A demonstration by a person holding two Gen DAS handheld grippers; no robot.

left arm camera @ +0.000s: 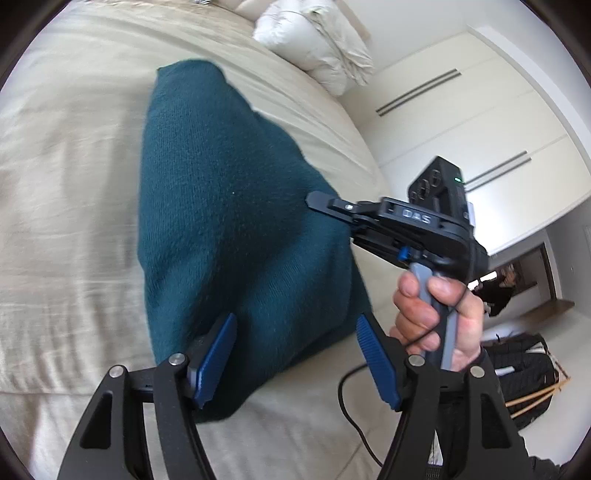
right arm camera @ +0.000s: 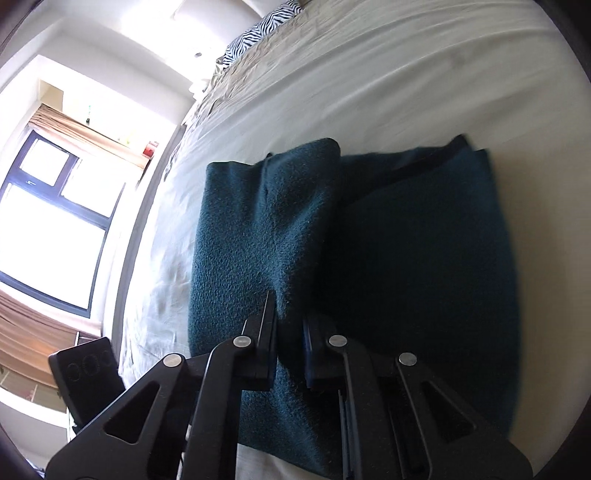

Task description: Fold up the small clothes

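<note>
A dark teal knit garment (left arm camera: 229, 229) lies on the cream bed; one side is lifted into a fold. My left gripper (left arm camera: 295, 354) is open, its blue pads (left arm camera: 216, 356) straddling the garment's near corner without pinching it. My right gripper (left arm camera: 328, 206) shows in the left wrist view, held in a hand, its tip at the garment's right edge. In the right wrist view my right gripper (right arm camera: 290, 332) is shut on a raised fold of the teal garment (right arm camera: 258, 236), with the rest of the garment lying flat to the right.
White pillows (left arm camera: 314, 40) lie at the head of the bed (left arm camera: 66, 184). A zebra-print pillow (right arm camera: 258, 33) is at the bed's far end. A black cable (left arm camera: 351, 410) trails over the sheet. A white wardrobe (left arm camera: 461, 118), a window (right arm camera: 48, 221) and a seated person (left arm camera: 498, 291) are beyond the bed.
</note>
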